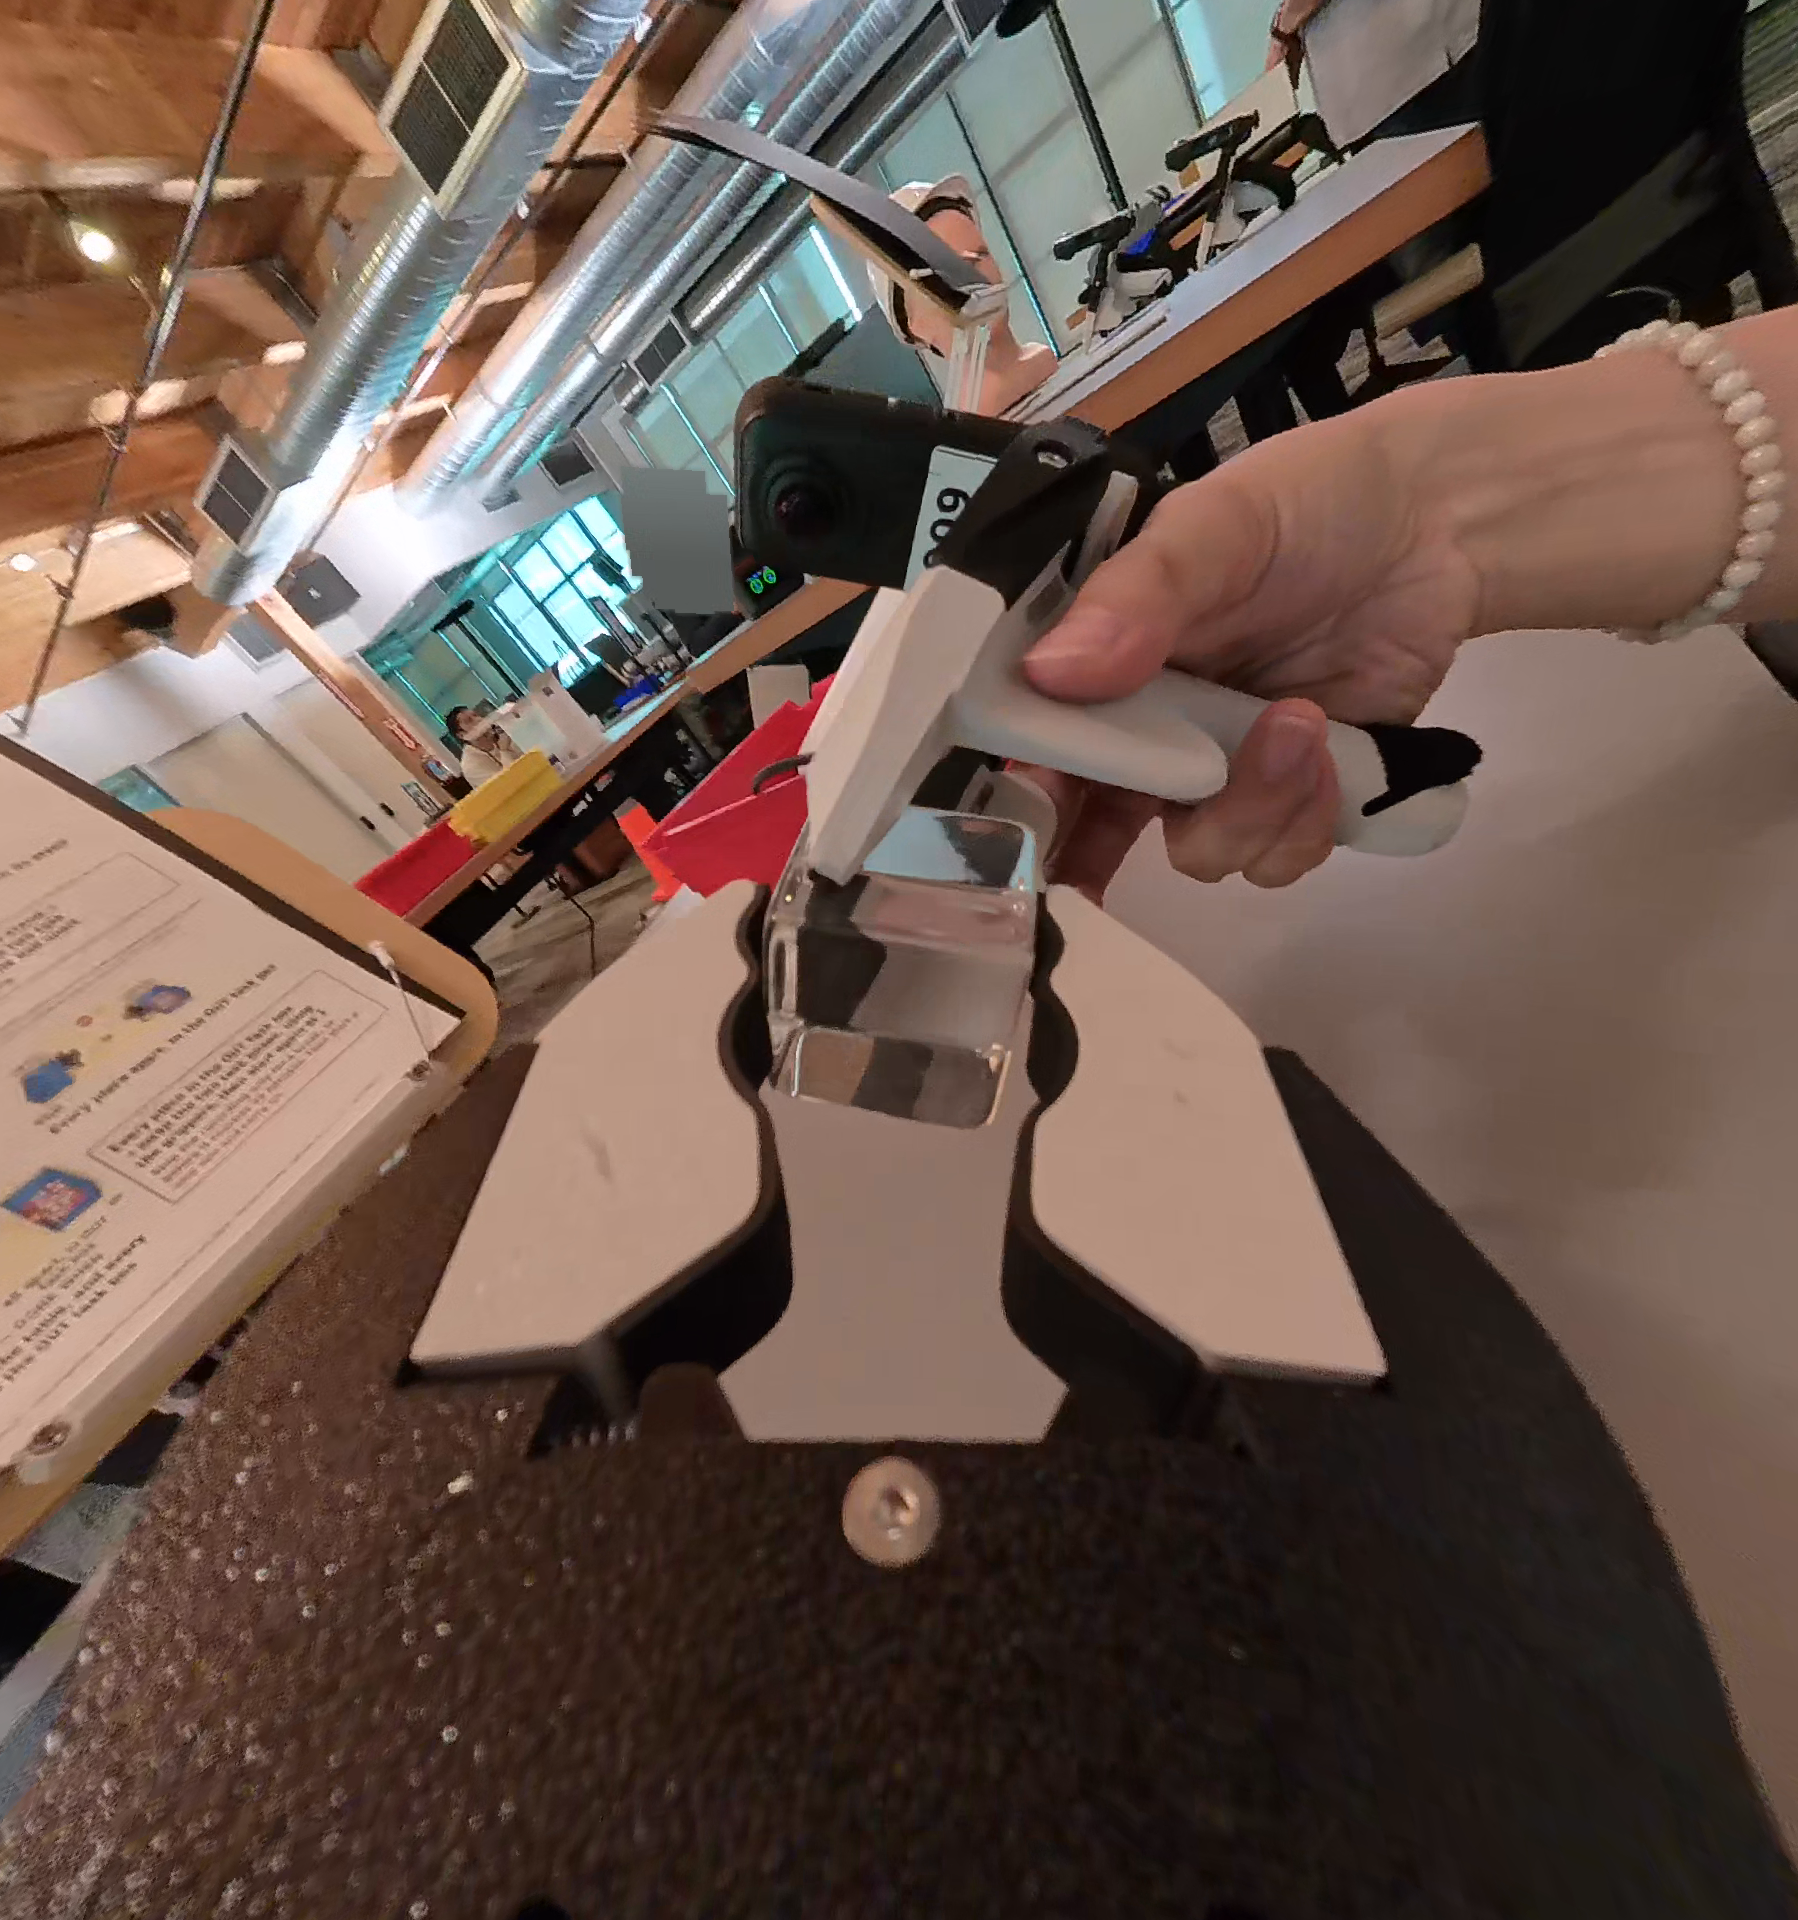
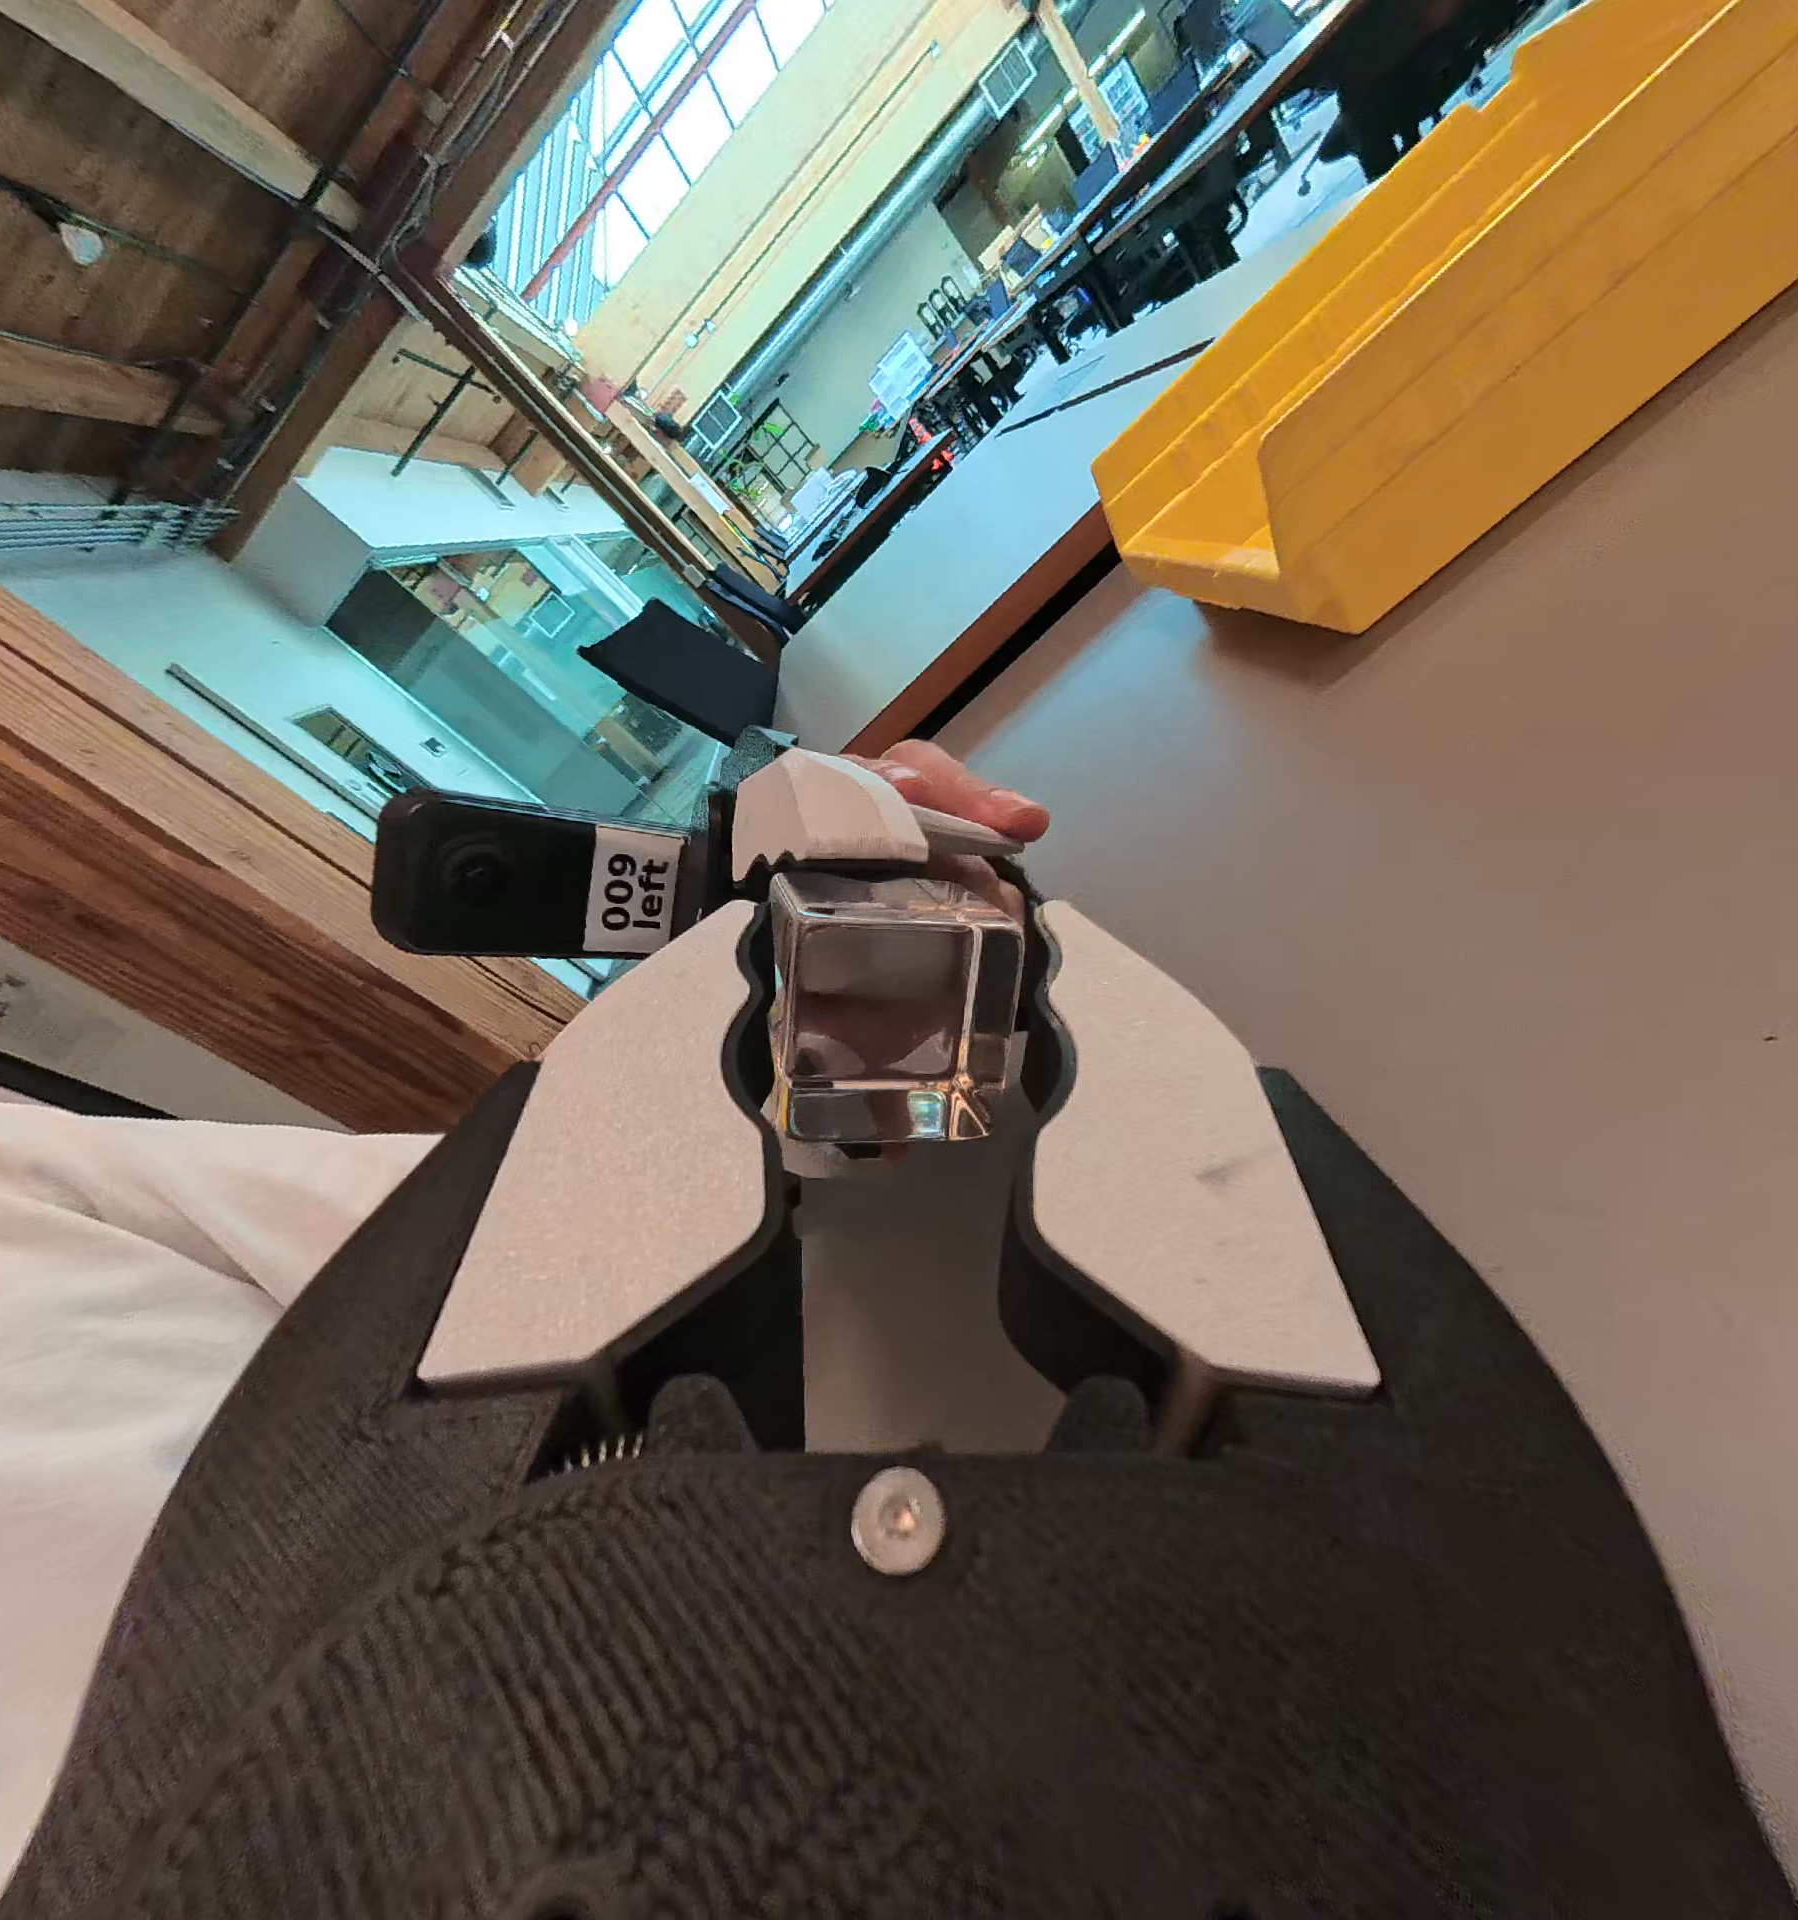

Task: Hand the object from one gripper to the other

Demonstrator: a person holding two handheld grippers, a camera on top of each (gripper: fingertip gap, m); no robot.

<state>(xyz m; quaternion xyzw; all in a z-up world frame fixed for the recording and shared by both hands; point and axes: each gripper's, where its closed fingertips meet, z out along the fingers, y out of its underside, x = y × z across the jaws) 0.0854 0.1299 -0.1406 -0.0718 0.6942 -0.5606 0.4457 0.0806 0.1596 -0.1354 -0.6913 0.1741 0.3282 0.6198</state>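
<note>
both tools (image 1: 900,987) (image 2: 895,997) on clear cube (image 1: 900,997)

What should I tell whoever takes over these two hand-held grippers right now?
Left hand-held gripper: shut on the clear cube.
Right hand-held gripper: also shut on the clear cube, from the opposite side.
The cube is in the air above the table, held by both at once.
Done: both grips are on.
Left: one hand-held gripper opens and backs away. Which one gives cannot be told here.
</note>
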